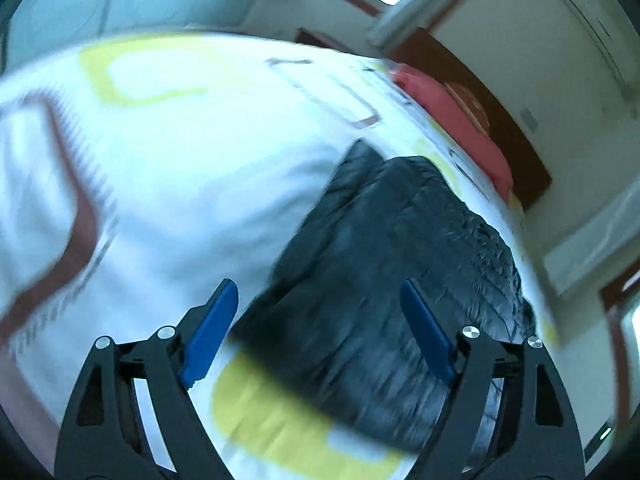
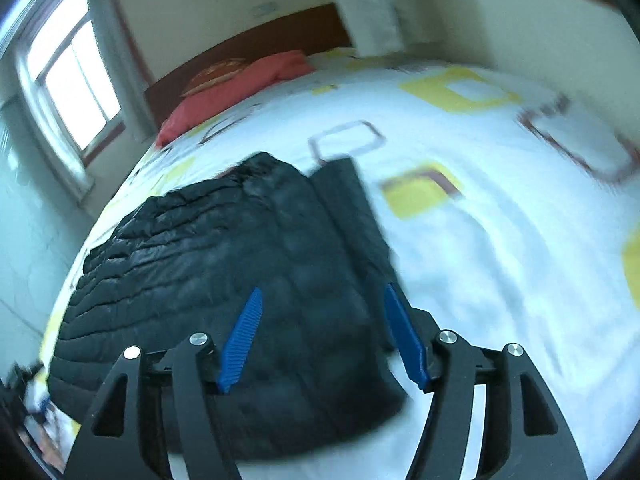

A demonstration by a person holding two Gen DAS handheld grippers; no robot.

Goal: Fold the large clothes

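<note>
Jacket (image 2: 224, 280) below spread right gripper (image 2: 322, 292), seemingly untouched

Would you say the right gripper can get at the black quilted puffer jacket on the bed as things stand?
Probably yes: the right gripper has its jaws open, and the black quilted puffer jacket lies uncovered right ahead of it.

Motion blur smears the near edge of the black jacket (image 1: 384, 280) in the left wrist view, and the bedspread (image 1: 180, 168) pattern around it is too soft to read. In the right wrist view the jacket's near part lies hidden behind the fingers (image 2: 240, 344), and the clutter (image 2: 36, 412) at the left frame edge is cut off and blurred beyond telling.
</note>
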